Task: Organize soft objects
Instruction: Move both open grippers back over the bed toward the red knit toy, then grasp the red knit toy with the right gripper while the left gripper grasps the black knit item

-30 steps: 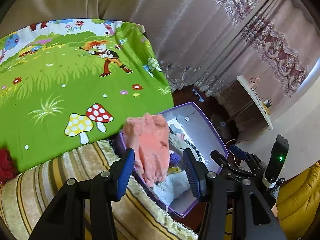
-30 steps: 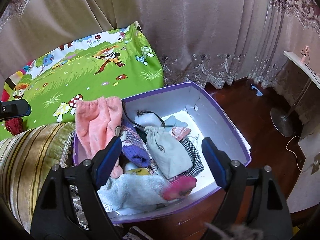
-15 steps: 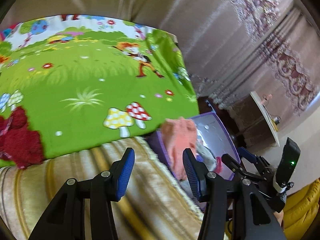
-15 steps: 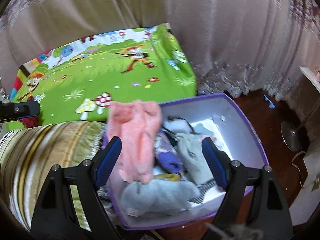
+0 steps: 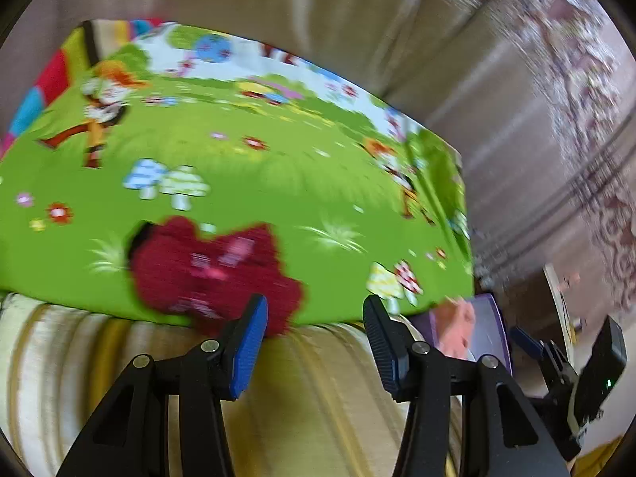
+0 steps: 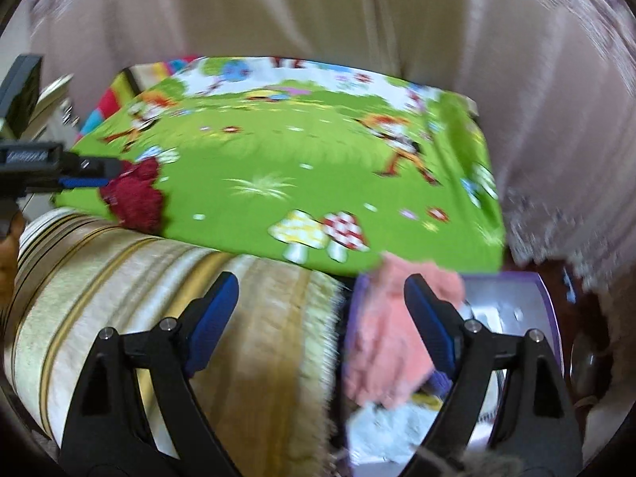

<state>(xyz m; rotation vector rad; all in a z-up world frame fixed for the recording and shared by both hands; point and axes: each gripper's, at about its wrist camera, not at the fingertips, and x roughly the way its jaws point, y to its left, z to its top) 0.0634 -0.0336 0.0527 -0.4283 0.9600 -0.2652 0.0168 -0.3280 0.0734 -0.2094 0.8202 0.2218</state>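
Green cartoon sheet [image 5: 246,183], striped blanket [image 6: 119,278], beige curtains [image 6: 318,8] behind

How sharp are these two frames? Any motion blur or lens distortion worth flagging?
Left wrist view: heavy motion smear across the green sheet and dark red knit item; only the open left gripper is crisp, and the fisheye bends the curtain. Right wrist view: similar smear, with the pink cloth and purple box soft while the open right gripper stays sharp.
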